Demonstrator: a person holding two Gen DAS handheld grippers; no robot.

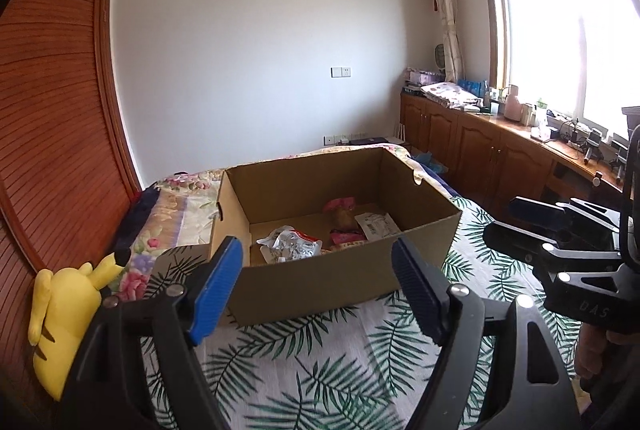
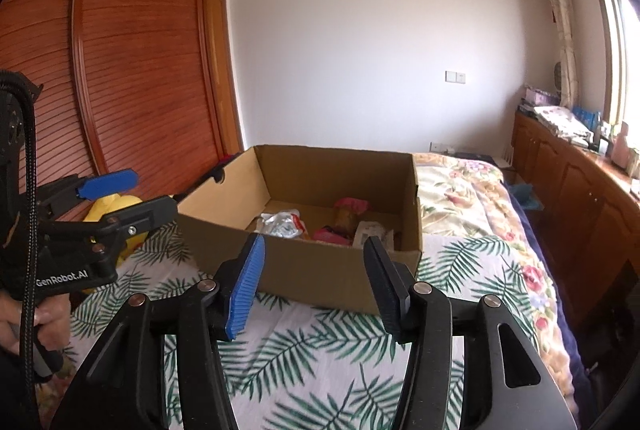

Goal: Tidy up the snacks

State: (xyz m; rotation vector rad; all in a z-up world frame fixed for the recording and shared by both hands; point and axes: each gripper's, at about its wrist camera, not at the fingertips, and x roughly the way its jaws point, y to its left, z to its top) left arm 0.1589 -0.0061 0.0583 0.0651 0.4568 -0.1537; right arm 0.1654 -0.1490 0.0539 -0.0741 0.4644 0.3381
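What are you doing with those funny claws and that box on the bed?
A person is tidying snacks with a hand-held gripper in each hand. The cardboard box sits on the leaf-print bedspread, and a few snack packets already lie inside it. Right now the left hand-held gripper and the right hand-held gripper are both open and empty, held on the near side of the box. A yellow plush toy lies by the wardrobe.

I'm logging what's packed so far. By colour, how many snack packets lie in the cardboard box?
In the cardboard box:
White and silver crumpled packet: 1
White labelled packet: 1
Pink packets: 2, one at the back, one nearer
Total: 4 that I can tell apart; the near wall may hide more.
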